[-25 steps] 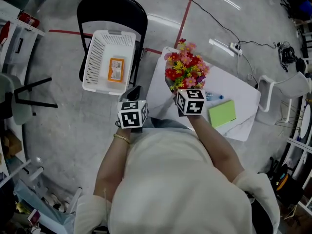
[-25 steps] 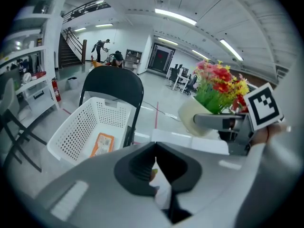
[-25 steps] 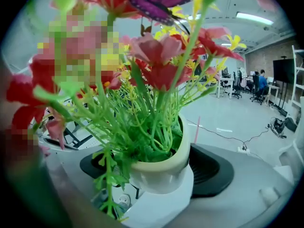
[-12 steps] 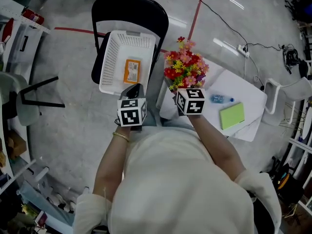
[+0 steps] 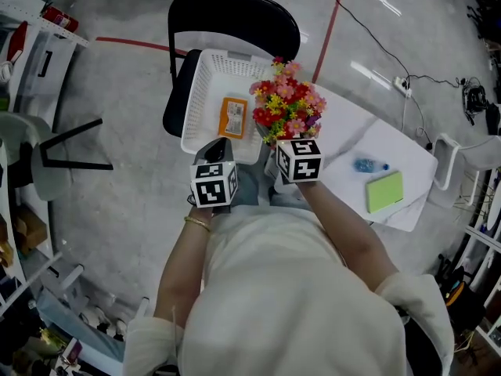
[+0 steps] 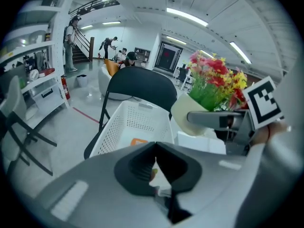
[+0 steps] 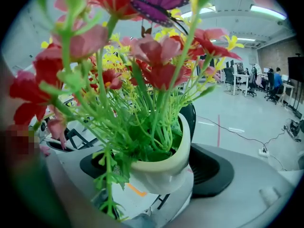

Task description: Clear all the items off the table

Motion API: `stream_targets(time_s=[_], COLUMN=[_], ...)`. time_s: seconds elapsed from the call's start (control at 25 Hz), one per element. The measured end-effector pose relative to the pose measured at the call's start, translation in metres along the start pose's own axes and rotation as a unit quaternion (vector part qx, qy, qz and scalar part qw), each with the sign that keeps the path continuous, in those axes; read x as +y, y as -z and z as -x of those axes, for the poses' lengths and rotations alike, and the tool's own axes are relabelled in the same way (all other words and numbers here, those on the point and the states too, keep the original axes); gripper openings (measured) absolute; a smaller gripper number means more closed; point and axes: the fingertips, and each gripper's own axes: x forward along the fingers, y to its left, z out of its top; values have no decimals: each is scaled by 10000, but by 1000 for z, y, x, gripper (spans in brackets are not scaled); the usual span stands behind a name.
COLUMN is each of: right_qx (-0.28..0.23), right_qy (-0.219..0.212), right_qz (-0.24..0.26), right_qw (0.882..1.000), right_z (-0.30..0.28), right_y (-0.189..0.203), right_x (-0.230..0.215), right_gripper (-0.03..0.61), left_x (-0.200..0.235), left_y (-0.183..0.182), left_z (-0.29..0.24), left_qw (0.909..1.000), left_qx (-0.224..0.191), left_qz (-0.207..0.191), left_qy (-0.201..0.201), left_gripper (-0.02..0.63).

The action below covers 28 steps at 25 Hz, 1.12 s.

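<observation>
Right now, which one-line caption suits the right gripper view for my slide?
Right gripper holds a cream pot of red, pink and yellow flowers between its jaws.

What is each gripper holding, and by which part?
The right gripper grips the potted flowers by the pot's sides. The left gripper is shut, empty.

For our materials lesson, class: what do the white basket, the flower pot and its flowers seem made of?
White basket: likely moulded plastic, matte; regular perforated walls.
Flower pot: smooth cream, faint sheen, thick rim; plastic or glazed ceramic, unclear.
Flowers: probably artificial; uniform bright green stems, stiff petals.
</observation>
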Motion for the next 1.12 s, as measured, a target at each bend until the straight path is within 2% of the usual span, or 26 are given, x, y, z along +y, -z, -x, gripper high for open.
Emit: stream_targets(time_s=[0.44, 1.12], right_qx=[313, 628], right_qy=[-214, -212], right_qz=[18, -273], right_qw=[9993, 9974], right_z=[-57, -146], right_y=[12, 35], right_x=[51, 78], right_gripper=[485, 485], left_x=[51, 93], left_y=[1, 10], left_z=[-10, -42], left_qw=[9997, 9986], left_qx=[124, 374], left_qz=[189, 355], left_qy=[-88, -65], left_gripper=[9, 9])
